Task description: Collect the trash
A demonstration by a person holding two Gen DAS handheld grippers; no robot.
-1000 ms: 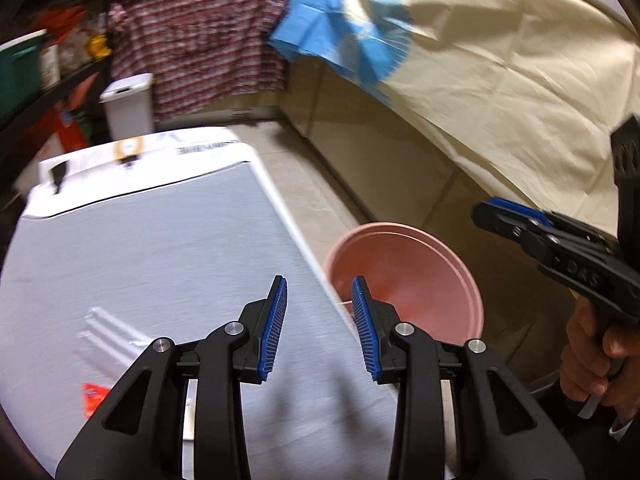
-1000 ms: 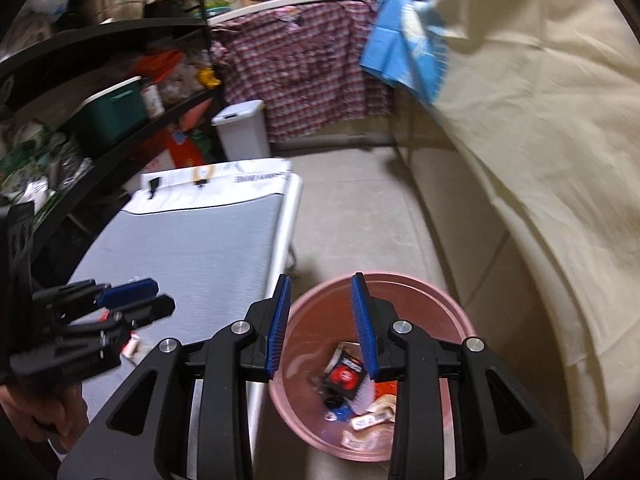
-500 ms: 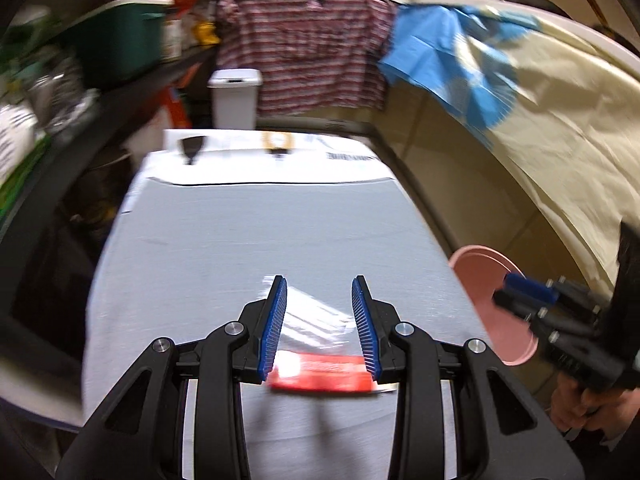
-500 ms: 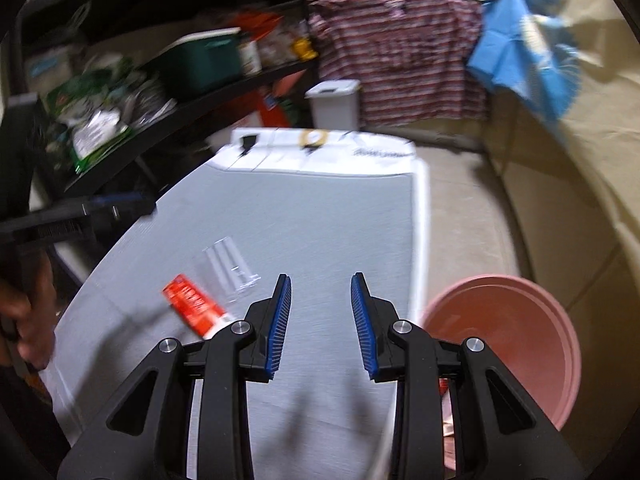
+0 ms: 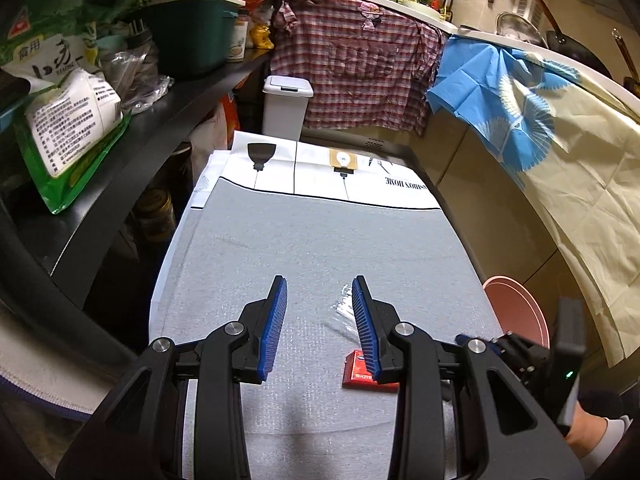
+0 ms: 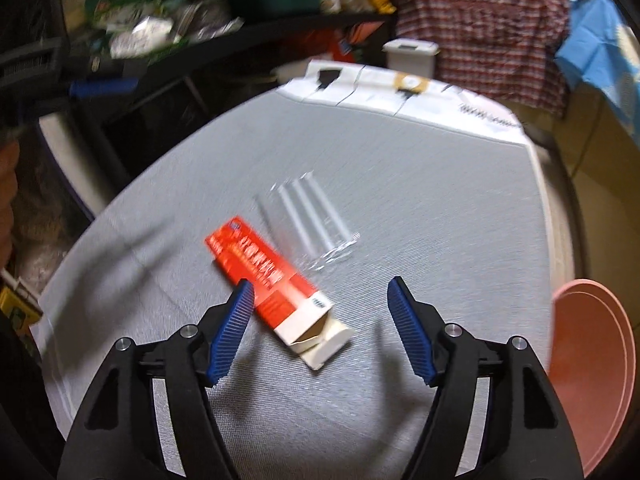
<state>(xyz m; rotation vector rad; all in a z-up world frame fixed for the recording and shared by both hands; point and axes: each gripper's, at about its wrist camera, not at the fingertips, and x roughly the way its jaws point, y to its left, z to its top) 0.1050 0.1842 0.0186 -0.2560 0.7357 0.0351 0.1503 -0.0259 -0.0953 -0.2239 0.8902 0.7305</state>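
The red carton (image 6: 266, 276), flap open and likely light and crushable, lies below the spread right gripper (image 6: 320, 328), best pinched across its narrow sides; the left gripper (image 5: 319, 324) is parted, holding nothing.

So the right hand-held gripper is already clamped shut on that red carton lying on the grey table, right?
Not quite: the right hand-held gripper is open, its jaws spread wide around the red carton, which lies loose on the grey table. The right wrist view shows this.
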